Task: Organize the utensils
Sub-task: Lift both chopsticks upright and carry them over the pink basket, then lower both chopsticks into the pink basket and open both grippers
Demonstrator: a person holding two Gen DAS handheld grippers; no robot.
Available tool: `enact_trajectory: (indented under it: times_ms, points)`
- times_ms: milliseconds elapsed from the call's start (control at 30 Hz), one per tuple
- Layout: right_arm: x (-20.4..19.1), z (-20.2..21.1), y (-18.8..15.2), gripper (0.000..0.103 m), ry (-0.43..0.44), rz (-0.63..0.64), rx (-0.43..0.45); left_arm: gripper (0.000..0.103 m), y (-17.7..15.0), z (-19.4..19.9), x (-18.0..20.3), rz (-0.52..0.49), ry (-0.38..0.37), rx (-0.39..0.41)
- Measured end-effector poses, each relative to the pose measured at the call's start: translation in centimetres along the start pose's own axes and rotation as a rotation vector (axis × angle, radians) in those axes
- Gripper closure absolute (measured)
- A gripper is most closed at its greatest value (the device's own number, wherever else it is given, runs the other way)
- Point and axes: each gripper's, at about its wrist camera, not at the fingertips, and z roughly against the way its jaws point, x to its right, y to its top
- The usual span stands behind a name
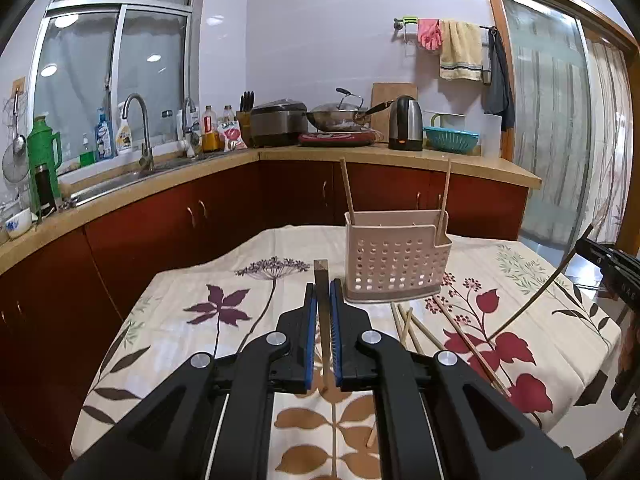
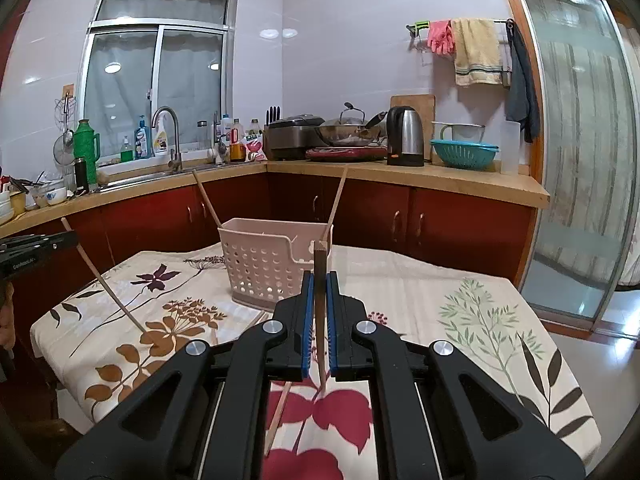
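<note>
A pink perforated utensil holder (image 1: 396, 258) stands on the floral tablecloth, with two wooden chopsticks (image 1: 347, 186) leaning in it. My left gripper (image 1: 322, 286) is shut on a chopstick (image 1: 321, 276), held upright just left of the holder. My right gripper (image 2: 319, 280) is shut on another chopstick (image 2: 320, 258), just right of the holder (image 2: 268, 260). Several loose chopsticks (image 1: 468, 340) lie on the cloth in front of the holder. The right gripper shows at the right edge of the left wrist view (image 1: 612, 268).
The table (image 2: 460, 280) sits in a kitchen corner. Behind it runs a counter (image 1: 400, 156) with red cabinets, a sink, bottles, a rice cooker, a wok, a kettle (image 1: 406, 128) and a teal colander. A glass door (image 1: 552, 128) is at the right.
</note>
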Motion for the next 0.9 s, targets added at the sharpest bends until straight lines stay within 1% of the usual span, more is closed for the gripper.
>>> enact_trajectory:
  times_ms: [167,300,500,700,900]
  points:
    - [0.1,-0.8,0.6,0.097,0.006,-0.001,0.001,0.096,0.6,-0.8,-0.3,0.020,-0.005,0.014]
    - [0.2,-1.3,1.1,0.097,0.012,-0.008,0.005,0.096,1.5,-1.1,-0.7,0.061,-0.030,0.035]
    - [0.5,-1.8,2.4,0.097,0.026,-0.023,0.029,0.096,3.3,-1.3,-0.1,0.050,-0.049,0.085]
    - [0.7,-2.3,4.9,0.097,0.060,-0.041,0.092,0.096,6.0,-1.2,1.3,0.018,-0.083,0.156]
    - [0.4,-2.9,8.3,0.097,0.084,-0.018,0.186,0.096,9.2,-1.5,2.5,-0.011,-0.110,0.239]
